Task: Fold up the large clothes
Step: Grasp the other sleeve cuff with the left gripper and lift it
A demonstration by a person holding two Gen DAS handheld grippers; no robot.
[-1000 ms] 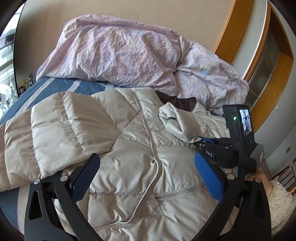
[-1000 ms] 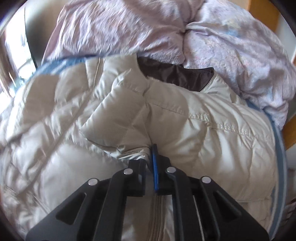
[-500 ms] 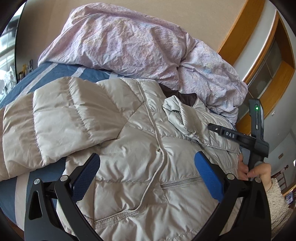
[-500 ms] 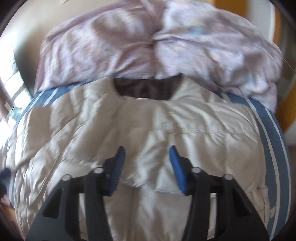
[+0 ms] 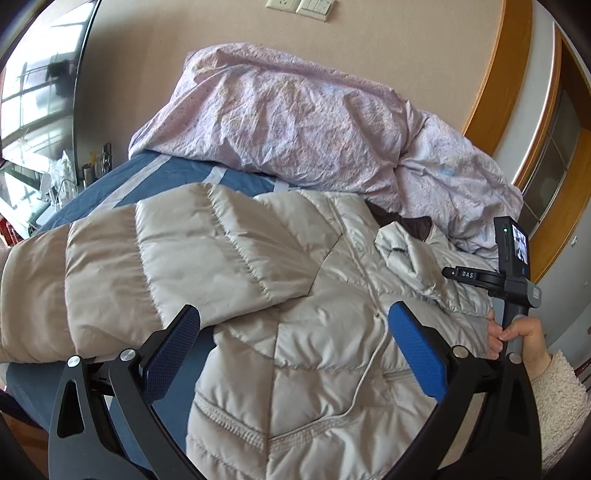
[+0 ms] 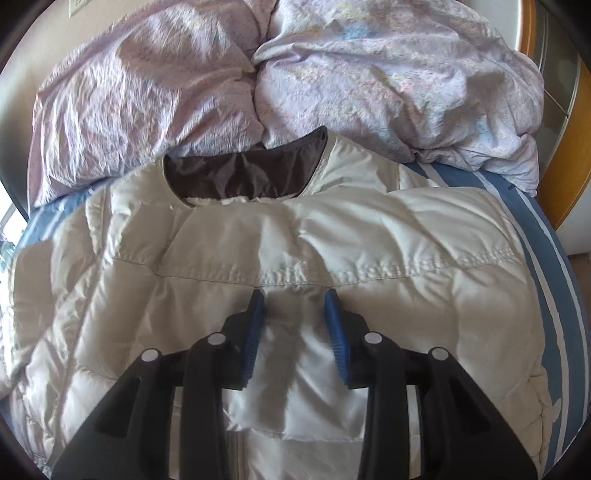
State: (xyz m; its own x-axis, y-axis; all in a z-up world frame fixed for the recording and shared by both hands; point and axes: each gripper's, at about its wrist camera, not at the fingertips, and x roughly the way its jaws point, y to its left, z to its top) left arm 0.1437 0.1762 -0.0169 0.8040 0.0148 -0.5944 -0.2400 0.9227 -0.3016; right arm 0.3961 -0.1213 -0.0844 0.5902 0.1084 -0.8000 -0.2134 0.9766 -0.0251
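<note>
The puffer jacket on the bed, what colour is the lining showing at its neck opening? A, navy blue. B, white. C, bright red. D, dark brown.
D: in the right wrist view the beige puffer jacket shows a dark brown lining inside its neck opening, just below the lilac duvet.

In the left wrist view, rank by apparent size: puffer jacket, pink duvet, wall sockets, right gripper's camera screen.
1. Puffer jacket, though nearness inflates it
2. Pink duvet
3. Wall sockets and camera screen: too alike to rank
</note>
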